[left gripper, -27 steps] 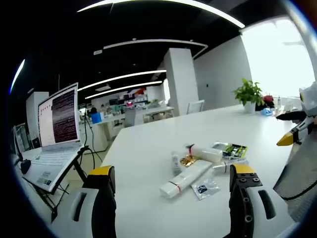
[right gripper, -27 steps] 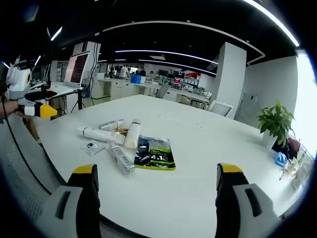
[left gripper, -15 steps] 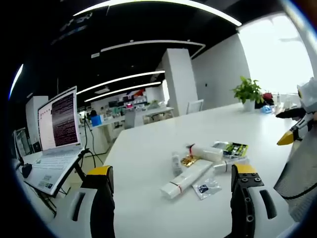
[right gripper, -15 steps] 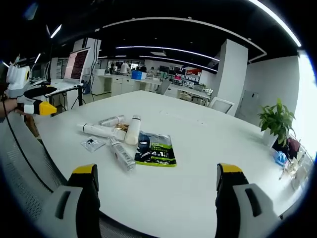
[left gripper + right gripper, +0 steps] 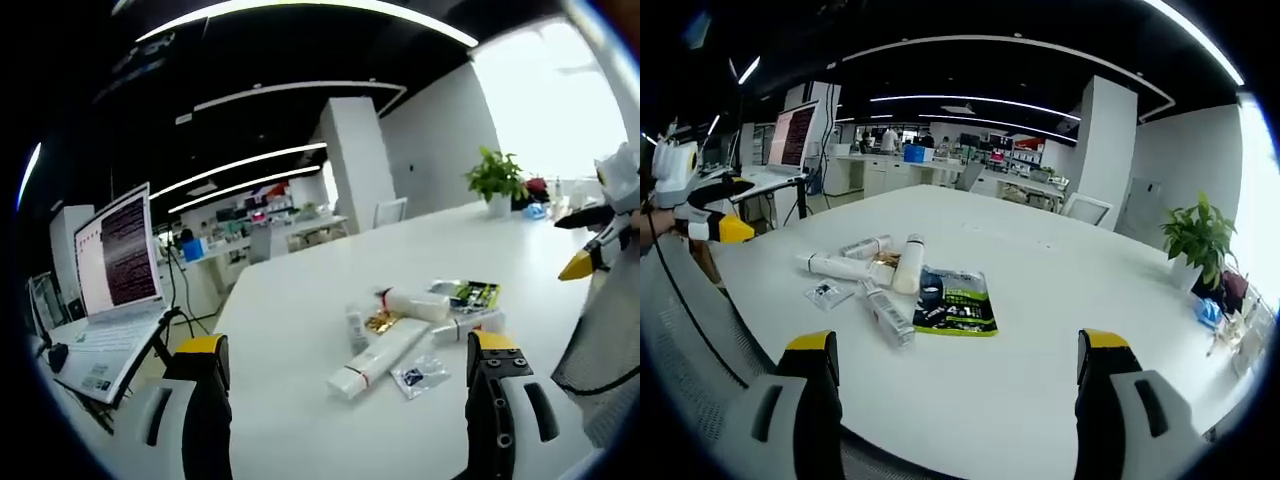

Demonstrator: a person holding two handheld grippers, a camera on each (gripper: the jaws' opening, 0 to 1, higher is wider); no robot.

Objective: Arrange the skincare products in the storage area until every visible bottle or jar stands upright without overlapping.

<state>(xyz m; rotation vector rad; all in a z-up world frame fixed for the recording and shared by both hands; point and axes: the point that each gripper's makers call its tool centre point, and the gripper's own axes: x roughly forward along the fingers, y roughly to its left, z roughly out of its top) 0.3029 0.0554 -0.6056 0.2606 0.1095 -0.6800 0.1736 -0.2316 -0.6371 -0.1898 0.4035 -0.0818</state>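
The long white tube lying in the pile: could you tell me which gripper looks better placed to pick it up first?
Probably the left. In the left gripper view the long white tube lies just ahead between its open jaws, with the left gripper facing it. From the right gripper, it lies at the pile's far side, behind the green packet.

Your skincare products (image 5: 895,285) lie flat, clustered and overlapping mid-table: white tubes, small bottles, green-black sachet (image 5: 958,312).

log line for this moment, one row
left gripper: open, empty | right gripper: open, empty | white skincare tubes: lying clustered on white table | green sachet: flat
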